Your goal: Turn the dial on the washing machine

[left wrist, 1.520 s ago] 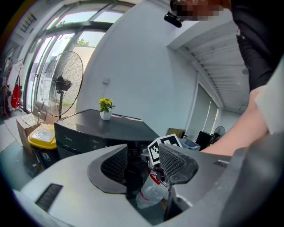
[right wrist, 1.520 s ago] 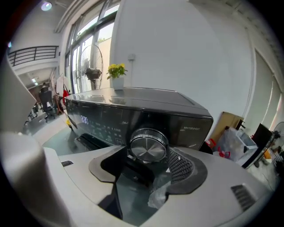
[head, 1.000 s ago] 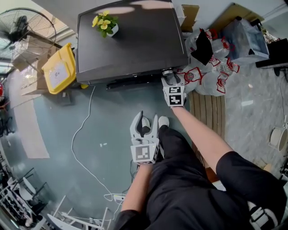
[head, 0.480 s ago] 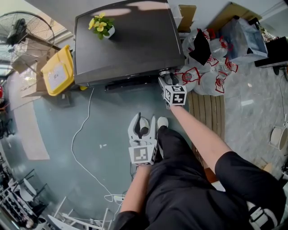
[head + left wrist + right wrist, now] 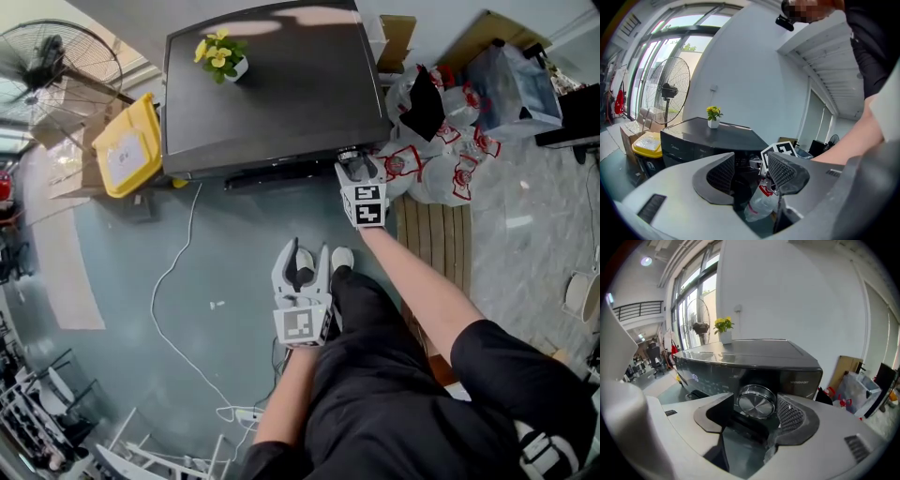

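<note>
The dark washing machine point(image 5: 272, 84) stands ahead of me, its round silver dial point(image 5: 349, 154) on the front panel's right end. My right gripper point(image 5: 355, 163) reaches to that dial. In the right gripper view the dial point(image 5: 757, 401) fills the gap between the two jaws of the right gripper point(image 5: 757, 412), whose pads sit against its sides. My left gripper point(image 5: 307, 251) hangs lower, near my knees, open with nothing in it. The left gripper view shows its own open left gripper point(image 5: 751, 171) aimed at the machine point(image 5: 708, 138).
A potted yellow flower point(image 5: 223, 52) sits on the machine's lid. A yellow bin point(image 5: 127, 145) and a fan point(image 5: 56, 56) stand to the left. A white cable point(image 5: 178, 281) trails over the floor. Filled plastic bags point(image 5: 441, 159) and a wooden pallet point(image 5: 431, 234) lie at the right.
Half a second ago my right gripper was rolled leftward at the dial; it now stands upright again, as it did one second ago. The left gripper has barely moved.
</note>
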### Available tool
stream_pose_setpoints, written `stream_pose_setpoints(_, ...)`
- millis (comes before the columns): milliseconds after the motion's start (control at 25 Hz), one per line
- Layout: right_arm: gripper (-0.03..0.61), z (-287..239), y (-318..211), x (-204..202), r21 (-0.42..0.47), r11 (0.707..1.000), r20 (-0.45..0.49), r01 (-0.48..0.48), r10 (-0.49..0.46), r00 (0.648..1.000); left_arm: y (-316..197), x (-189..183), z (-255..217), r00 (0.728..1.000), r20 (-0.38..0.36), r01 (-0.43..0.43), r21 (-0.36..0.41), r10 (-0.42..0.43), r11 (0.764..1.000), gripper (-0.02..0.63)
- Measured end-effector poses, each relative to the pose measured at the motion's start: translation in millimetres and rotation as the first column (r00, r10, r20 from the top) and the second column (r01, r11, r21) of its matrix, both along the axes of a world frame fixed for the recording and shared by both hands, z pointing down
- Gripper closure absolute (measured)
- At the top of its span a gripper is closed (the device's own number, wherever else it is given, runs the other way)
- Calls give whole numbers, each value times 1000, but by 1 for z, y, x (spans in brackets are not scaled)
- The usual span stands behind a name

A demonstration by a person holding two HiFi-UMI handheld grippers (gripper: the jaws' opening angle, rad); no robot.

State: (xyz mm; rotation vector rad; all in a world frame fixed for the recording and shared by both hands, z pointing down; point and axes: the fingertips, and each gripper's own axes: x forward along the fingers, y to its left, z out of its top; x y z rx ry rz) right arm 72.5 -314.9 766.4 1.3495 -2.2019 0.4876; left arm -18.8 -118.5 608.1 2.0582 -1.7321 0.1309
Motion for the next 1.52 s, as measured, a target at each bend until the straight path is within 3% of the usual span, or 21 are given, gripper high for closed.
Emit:
stream_pose_setpoints(400,325,11,-6,-2,21,1000,-164,-8,11,986,-1,-11,1,1000,4,24,-16,-24,1000,414)
stream_pose_setpoints(640,325,11,-6,-2,26,1000,-171,-3,7,985,0,-17,5,999,7,39,-25,-39,999,414)
stream_pose_setpoints(760,325,13,-6,0,15,1000,-137,-19,21,990,-3,-18,4,999,7,45,-34,-45,998,416)
stream_pose_setpoints(1000,325,12,-6,0,-46,998,17,-51,52,999,-5,-12,5,999,-13,29,-14,-29,999,414)
stream_pose_setpoints(1240,325,12,-7,6,-94,992,234,-87,107,966,-9,-7,1,1000,0,18,-18,-18,1000,414)
stream_pose_setpoints(1520,325,12,-8,6,-99,992,230,-82,103,968,-9,-4,-10,1000,-7,11,18,-11,1000,414)
